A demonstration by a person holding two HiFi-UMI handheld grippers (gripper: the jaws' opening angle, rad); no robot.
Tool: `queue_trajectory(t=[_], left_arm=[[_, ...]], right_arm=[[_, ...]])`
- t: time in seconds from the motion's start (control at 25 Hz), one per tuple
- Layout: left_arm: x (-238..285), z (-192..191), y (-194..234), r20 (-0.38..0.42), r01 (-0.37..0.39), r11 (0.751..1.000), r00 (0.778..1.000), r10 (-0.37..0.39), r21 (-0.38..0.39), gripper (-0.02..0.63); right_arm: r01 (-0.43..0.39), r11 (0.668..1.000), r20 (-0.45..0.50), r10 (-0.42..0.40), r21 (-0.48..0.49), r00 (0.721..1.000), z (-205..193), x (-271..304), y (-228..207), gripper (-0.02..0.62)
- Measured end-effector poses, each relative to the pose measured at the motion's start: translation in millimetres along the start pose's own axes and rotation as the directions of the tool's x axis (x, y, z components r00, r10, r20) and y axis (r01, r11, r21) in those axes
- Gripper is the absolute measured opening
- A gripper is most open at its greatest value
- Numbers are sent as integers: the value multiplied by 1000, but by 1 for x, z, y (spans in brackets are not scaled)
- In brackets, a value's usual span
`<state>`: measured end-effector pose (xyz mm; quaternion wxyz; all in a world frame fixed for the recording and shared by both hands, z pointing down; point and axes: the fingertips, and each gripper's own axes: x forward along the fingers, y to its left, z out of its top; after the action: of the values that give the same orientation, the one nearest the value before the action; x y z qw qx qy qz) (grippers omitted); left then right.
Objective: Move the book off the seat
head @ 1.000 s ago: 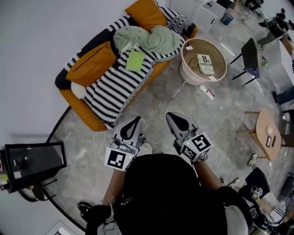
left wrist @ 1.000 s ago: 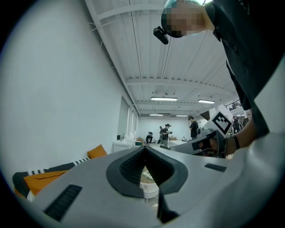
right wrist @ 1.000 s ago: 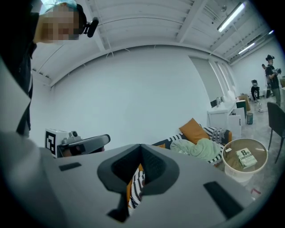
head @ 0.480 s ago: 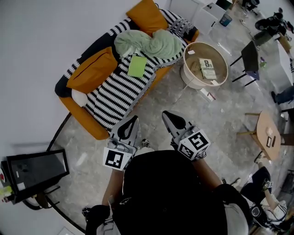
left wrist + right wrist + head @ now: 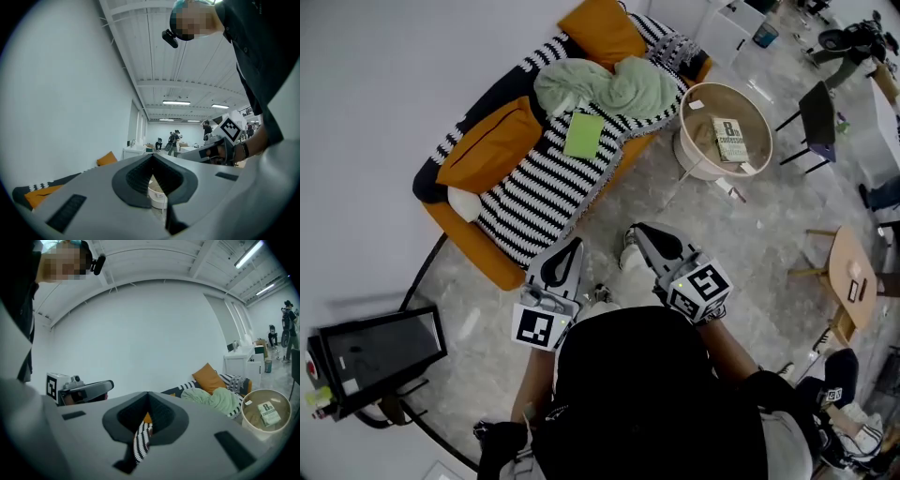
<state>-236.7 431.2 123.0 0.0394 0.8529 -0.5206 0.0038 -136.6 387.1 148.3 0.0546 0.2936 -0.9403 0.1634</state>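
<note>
Grey stone floor (image 5: 750, 234) runs up to a white wall (image 5: 384, 84), and above it the person holds two grippers side by side, a white shoe (image 5: 630, 255) showing between them. On the left gripper (image 5: 573, 244) the fingers (image 5: 136, 180) are closed tip to tip and hold nothing; the cream tub (image 5: 157, 197) seen through the slot behind the tips is far off. On the right gripper (image 5: 641, 232) the fingers (image 5: 166, 420) are likewise together and empty, the striped blanket (image 5: 140, 442) in their slot lying well beyond them. Both point toward the one sofa (image 5: 464, 230), orange under that blanket, and are well apart from everything on it. One green book (image 5: 583, 135) lies flat on the striped seat, its long axis nearly upright in the head view with the top end leaning slightly right; it sits between the pale green throw (image 5: 609, 86) bundled just beside it and the nearer of two orange cushions (image 5: 490, 142), the other cushion (image 5: 600, 28) standing at the far end. A second book (image 5: 730, 140), a large 8 on its cover, lies in the round tub beside the sofa's far end, its long axis tipped the other way, which makes two books in all. Farther out stand one black screen (image 5: 380, 349), one dark chair (image 5: 816, 112) and one round wooden surface (image 5: 848, 277)
</note>
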Motion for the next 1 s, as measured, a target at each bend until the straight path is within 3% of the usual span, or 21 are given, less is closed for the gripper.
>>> queue_trajectory(t=[0.52, 1.0], left_arm=[[64, 4, 47, -24, -56, 998, 998, 56, -5, 8], [155, 16, 97, -45, -190, 982, 981, 190, 13, 8]], right_arm=[[-76, 997, -30, 75, -15, 997, 22, 69, -50, 14], [-164, 986, -77, 165, 12, 983, 46, 127, -141, 14]])
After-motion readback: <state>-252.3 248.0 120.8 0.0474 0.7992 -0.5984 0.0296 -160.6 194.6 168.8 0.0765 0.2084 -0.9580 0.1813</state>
